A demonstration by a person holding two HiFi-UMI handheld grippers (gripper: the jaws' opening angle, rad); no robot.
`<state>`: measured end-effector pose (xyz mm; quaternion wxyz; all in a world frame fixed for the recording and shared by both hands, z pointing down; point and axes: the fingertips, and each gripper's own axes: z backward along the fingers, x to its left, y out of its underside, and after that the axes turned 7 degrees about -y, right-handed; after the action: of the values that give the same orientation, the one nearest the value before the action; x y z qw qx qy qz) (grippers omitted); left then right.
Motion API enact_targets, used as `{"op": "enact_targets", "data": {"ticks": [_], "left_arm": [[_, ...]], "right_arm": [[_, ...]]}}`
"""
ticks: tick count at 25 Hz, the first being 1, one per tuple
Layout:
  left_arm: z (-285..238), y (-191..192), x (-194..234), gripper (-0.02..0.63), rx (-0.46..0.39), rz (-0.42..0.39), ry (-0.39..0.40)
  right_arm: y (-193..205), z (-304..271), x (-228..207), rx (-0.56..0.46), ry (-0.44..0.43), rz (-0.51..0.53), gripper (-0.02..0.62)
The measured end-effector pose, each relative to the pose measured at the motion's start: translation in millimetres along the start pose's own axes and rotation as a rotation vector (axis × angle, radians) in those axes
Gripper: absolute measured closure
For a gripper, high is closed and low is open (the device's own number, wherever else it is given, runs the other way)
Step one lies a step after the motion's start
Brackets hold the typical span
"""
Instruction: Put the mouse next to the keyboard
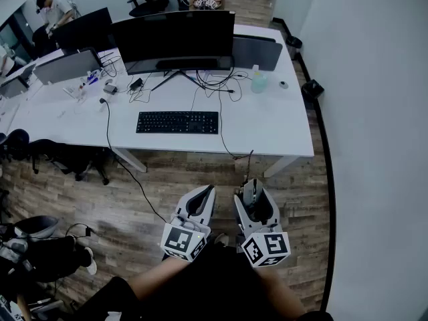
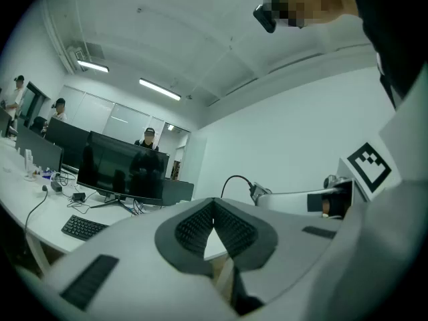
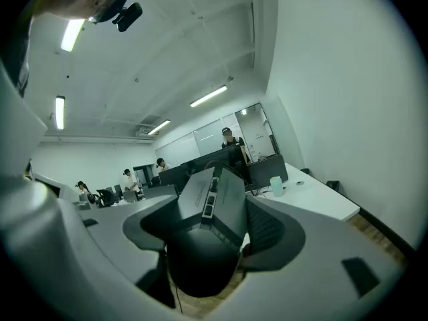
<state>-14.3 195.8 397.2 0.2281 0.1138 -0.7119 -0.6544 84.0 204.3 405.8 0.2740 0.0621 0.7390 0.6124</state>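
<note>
Mouse [image 3: 204, 246], dark and angular, is sitting between the jaws of the right gripper [image 3: 212, 204], which are standing wide and pinching it from both sides, with its rounded back end facing that gripper's camera. In the head view the right gripper [image 1: 252, 191] is hovering low in front of the person, over the wooden floor [image 1: 167, 179], with the mouse [image 1: 255, 209] showing as a dark shape between its jaws. The left gripper [image 1: 205, 194] is hanging just beside it, and in its own view the left gripper [image 2: 214, 203] is showing its ribbed pads [image 2: 195, 227] pressed together at the tips with nothing between them. The keyboard [image 1: 177, 122] is lying flat near the front of the white desk [image 1: 274, 132], in front of a wide dark monitor [image 1: 174, 39], well apart from the mouse. A thin dark cable [image 1: 223, 134] is running past the keyboard's right end, dropping over the desk's front edge and reaching toward the right gripper. A pale bottle [image 1: 259, 81] is standing on the desk to the right of the monitor.
</note>
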Motion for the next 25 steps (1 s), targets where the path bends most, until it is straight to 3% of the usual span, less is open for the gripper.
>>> {"op": "enact_targets", "data": {"ticks": [14,21,25], "left_arm": [[10,7,-5,0.603,0.019,-0.005,-0.052],[16,4,-19,0.603,-0.036,-0.025,-0.111],[12,5,-20,0.603,-0.020,-0.024,-0.108]], "right_arm": [[-8,14,-2,-0.042,-0.068,0.000,0.270],[-10,31,-15,-0.066,-0.119,0.017,0.270],[-12,33,-16,-0.083,-0.137,0.018,0.270]]}}
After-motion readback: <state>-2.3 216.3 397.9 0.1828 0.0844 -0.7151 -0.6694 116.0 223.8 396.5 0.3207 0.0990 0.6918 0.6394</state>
